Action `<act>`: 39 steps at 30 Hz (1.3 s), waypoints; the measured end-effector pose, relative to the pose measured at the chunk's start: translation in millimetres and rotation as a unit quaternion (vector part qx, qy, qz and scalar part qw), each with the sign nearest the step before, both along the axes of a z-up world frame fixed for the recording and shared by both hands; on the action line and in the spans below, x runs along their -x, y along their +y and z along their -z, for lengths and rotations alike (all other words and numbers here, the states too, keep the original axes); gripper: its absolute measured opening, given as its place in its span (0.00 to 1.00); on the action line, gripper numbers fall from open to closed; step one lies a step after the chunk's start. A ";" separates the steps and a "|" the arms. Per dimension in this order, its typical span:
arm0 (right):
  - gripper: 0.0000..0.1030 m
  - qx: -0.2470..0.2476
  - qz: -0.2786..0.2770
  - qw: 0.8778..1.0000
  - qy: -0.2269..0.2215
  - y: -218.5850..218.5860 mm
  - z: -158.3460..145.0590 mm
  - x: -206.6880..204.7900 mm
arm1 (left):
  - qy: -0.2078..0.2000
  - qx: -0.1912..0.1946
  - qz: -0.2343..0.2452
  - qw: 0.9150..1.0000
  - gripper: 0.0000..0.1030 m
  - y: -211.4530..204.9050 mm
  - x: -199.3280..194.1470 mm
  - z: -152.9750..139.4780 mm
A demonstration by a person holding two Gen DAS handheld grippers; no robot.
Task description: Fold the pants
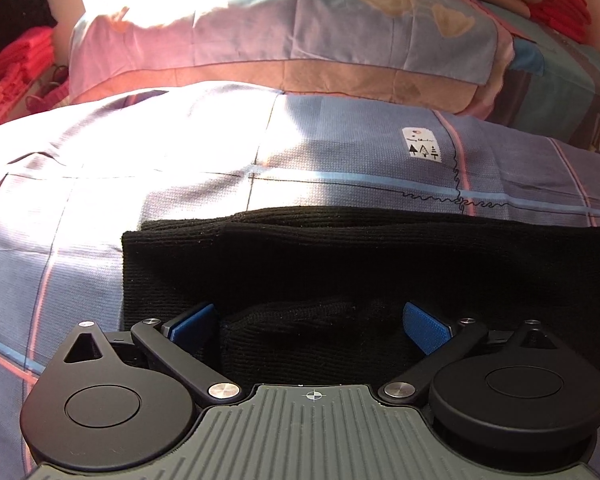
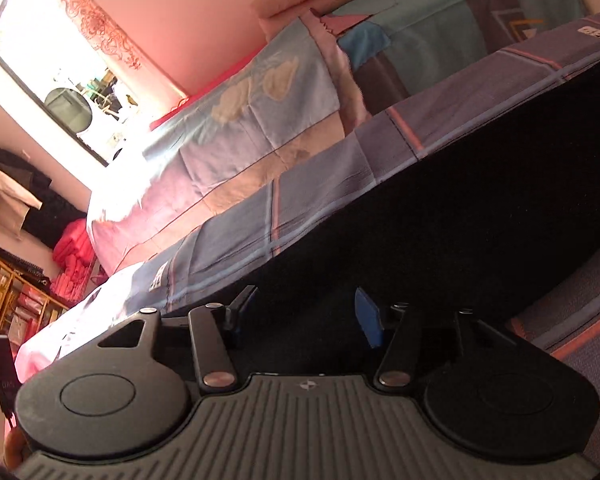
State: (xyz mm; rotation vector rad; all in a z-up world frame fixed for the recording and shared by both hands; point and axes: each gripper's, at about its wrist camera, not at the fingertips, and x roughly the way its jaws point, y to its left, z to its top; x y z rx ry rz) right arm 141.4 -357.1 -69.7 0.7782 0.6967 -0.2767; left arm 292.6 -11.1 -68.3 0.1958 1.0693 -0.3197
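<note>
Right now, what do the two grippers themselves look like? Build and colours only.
Both match. The left gripper and right gripper each have blue ribbed pads on black linkage arms with silver pivot pins, two round black housings, and a grey ribbed central plate bearing a small crosshair mark. No cables or sleeves show.

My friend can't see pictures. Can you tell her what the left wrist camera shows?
Black knitted pants lie partly folded on a blue checked bedspread. The left gripper is right above them, its blue-padded jaws wide apart around a bump of the fabric. Behind, there are pillows in bright sunlight.
</note>
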 end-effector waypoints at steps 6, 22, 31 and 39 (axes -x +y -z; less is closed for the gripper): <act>0.48 -0.027 0.154 0.987 -0.027 -68.7 6.9 38.7 | -0.004 0.038 -0.012 0.999 1.00 8.8 18.2 -24.6; 0.48 0.011 0.257 0.966 -0.032 -149.0 -3.6 123.3 | 0.018 -0.026 0.014 0.999 1.00 -53.9 33.8 17.4; 0.69 -0.069 0.241 0.968 -0.029 -171.3 25.6 155.1 | 0.019 -0.039 0.003 0.999 1.00 -58.4 31.9 19.2; 0.80 -0.049 0.248 0.962 -0.103 -203.6 34.8 126.6 | 0.016 -0.048 0.004 0.999 1.00 -61.4 31.9 20.1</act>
